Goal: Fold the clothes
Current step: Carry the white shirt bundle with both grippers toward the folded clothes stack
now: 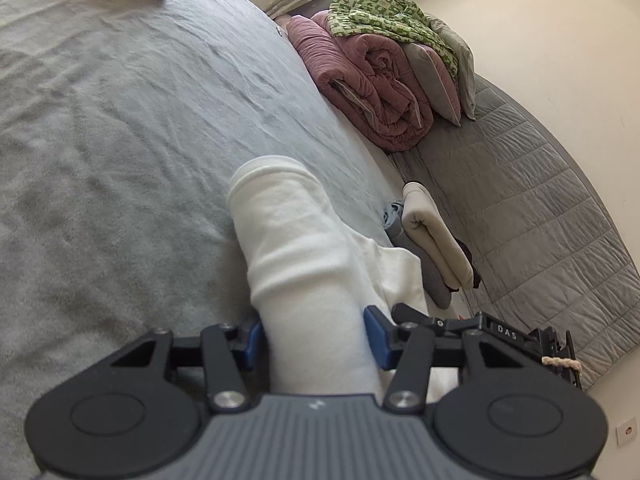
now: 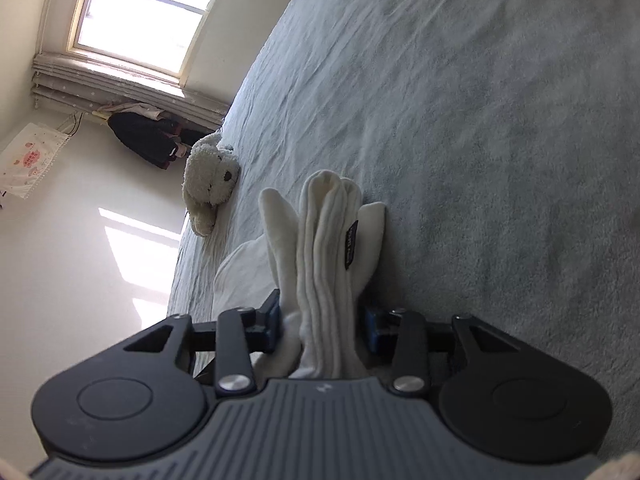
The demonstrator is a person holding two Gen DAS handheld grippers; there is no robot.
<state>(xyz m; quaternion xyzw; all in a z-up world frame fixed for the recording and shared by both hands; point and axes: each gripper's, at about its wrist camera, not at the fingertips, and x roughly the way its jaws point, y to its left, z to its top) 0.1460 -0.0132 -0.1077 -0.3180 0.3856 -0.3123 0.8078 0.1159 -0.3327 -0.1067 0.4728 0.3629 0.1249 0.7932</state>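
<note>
The left gripper (image 1: pixel 314 340) is clamping its blue pads on a thick fold of the soft white fleece garment (image 1: pixel 288 248), which is lying on the pale grey-blue bedspread (image 1: pixel 120 120). The right gripper (image 2: pixel 322 326) is gripping another bunched part of that garment (image 2: pixel 326 248) — ribbed folds with a small dark label (image 2: pixel 351 244) are sticking out past its fingers. A white plush toy (image 2: pixel 212 184) is resting near the bed's edge, and a pile of folded clothes (image 1: pixel 432 240) is sitting just beside the garment.

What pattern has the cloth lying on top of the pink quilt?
The cloth has a green and cream block print. It shows best in the left wrist view, over the rolled pink quilt.
</note>
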